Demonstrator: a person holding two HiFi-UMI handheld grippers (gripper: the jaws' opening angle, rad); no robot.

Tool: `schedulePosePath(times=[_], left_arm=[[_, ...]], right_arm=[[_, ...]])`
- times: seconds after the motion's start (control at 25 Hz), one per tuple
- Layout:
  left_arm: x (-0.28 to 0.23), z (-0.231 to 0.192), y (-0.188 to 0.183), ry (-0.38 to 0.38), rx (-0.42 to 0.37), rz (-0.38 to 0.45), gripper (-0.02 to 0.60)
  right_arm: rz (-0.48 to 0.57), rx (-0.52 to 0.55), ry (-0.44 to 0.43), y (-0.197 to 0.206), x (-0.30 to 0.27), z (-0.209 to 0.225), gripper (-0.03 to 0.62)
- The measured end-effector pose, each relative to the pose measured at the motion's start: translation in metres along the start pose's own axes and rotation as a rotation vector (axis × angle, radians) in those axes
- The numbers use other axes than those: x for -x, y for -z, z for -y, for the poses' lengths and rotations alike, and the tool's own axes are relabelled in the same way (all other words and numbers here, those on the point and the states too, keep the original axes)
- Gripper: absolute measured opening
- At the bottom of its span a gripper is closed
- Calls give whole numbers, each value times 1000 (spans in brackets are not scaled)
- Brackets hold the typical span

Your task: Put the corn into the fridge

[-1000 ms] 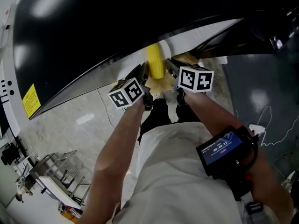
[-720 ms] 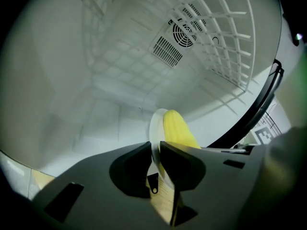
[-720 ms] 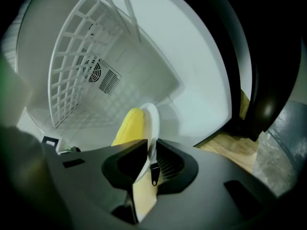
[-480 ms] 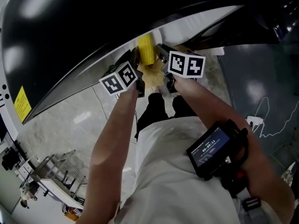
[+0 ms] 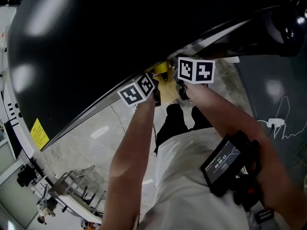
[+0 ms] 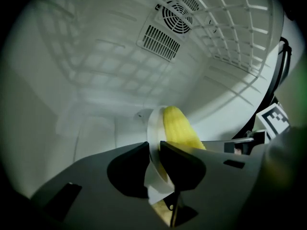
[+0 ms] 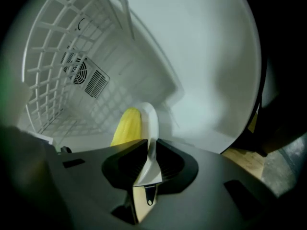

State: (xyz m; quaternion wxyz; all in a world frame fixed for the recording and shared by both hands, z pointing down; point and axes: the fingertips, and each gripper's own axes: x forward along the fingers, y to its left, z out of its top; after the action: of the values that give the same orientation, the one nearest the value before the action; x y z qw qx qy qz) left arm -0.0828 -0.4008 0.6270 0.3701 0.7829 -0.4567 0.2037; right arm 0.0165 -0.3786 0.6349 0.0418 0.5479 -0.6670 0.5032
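Pushing in: L gripper [image 6: 153,150] and R gripper [image 7: 148,155] each pinch the plate [image 6: 152,123] rim, corn [image 6: 180,131] on it at 1 o'clock. Corn's gone deeper vs a sec ago and is now inside the fridge [image 6: 163,32]. I reckon set-down's next.

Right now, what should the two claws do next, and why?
Probably ease the plate down and set it inside: the left claw and right claw each pinch its rim, the corn lies on it, and white fridge walls already surround them.

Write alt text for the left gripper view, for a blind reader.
The left gripper is clamped on the rim of a white plate carrying a yellow corn cob, inside a white fridge. A vent grille and wire shelf show behind.
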Motion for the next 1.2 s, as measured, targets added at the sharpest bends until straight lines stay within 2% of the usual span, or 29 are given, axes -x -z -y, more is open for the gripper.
schedulePosePath(times=[0.08, 0.2, 0.32, 0.44, 0.72, 0.88, 0.96, 1.12, 1.2], left_arm=[[-7, -1, 6, 6, -9, -24, 63], [-30, 3, 32, 95, 15, -67, 63], [-38, 2, 41, 122, 22, -78, 64], [-37, -1, 38, 105, 16, -73, 64], [-31, -9, 29, 53, 0, -58, 74], [-31, -13, 27, 36, -5, -56, 77], [-31, -15, 28, 30, -7, -57, 79], [-35, -20, 31, 23, -8, -63, 86], [-37, -22, 33, 21, -8, -69, 91]], right_arm=[[-10, 11, 17, -2, -3, 1, 61], [-34, 34, 42, -5, -4, 5, 61], [-66, 47, 57, 1, -13, 3, 61], [-32, 79, 44, -9, -17, -5, 61], [-36, 117, 60, -13, -23, -3, 61], [61, 275, 47, -42, -27, -9, 61], [68, 313, 36, -46, -29, -13, 61], [-47, 216, 59, -19, -26, -6, 61], [-55, 203, 59, -14, -26, -7, 61]])
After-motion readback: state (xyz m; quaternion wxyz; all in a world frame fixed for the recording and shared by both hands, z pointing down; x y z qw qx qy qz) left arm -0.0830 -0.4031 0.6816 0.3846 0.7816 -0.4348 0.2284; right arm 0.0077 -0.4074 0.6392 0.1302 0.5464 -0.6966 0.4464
